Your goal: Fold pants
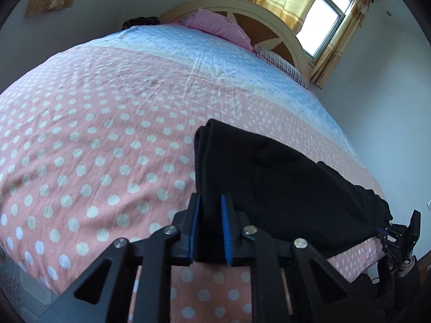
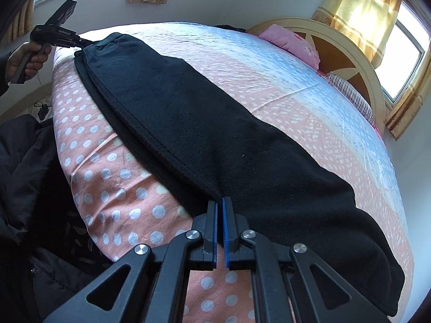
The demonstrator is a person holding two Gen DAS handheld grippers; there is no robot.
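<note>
Beyond pants [image 2: 204, 123]: pink pillow [image 2: 291, 41], headboard [image 2: 347, 53], curtains [image 2: 361, 13].

The bed [image 2: 113, 188] carries everything here. Its cover is pink with white dots over the near part and along the near edge, changing to a pale blue patterned band toward the headboard [image 2: 358, 53], a cream arch with brown panels. Black pants [image 2: 204, 134] lie flat directly on the cover, stretched lengthwise along the near edge of the bed, from one end of that edge to the other, with one long hem just at the edge. At the head of the bed a pink pillow [image 2: 291, 40] rests against the headboard, and a striped pillow [image 2: 350, 94] lies beside it.
</note>
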